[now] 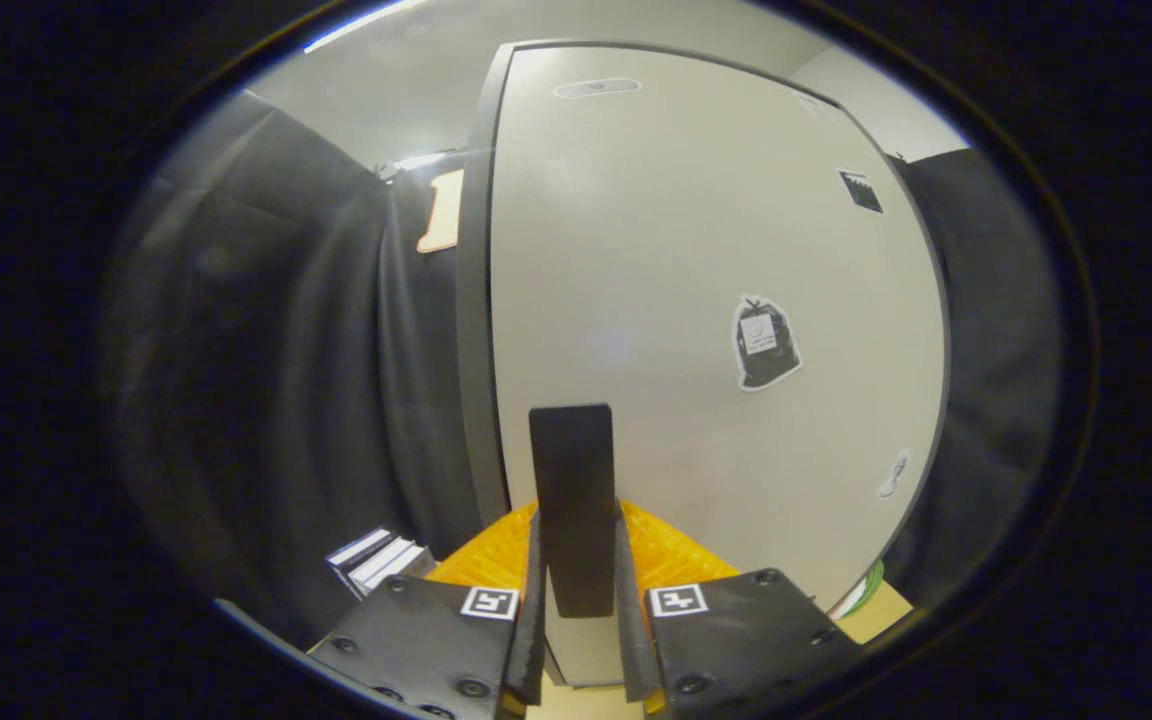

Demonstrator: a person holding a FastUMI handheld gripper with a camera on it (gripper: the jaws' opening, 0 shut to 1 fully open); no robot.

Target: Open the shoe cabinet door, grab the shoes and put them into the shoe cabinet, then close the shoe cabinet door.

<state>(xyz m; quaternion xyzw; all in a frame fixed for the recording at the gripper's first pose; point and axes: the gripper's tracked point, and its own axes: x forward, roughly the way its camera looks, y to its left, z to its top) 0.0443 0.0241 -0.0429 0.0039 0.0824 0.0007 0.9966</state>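
Hand-held gripper point(576, 560) clamped on flat rectangular handle point(572, 480) of smooth pale shoe cabinet door point(696, 250)

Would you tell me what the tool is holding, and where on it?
The tool grips the door's black handle, its fingers pressing the handle's lower half from both sides.

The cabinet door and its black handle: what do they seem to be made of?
Cabinet door: probably laminated or painted board, smooth pale satin face with a soft light reflection.
Handle: flat matte black bar, plastic or coated metal, unclear which. The gripper is shut on it.
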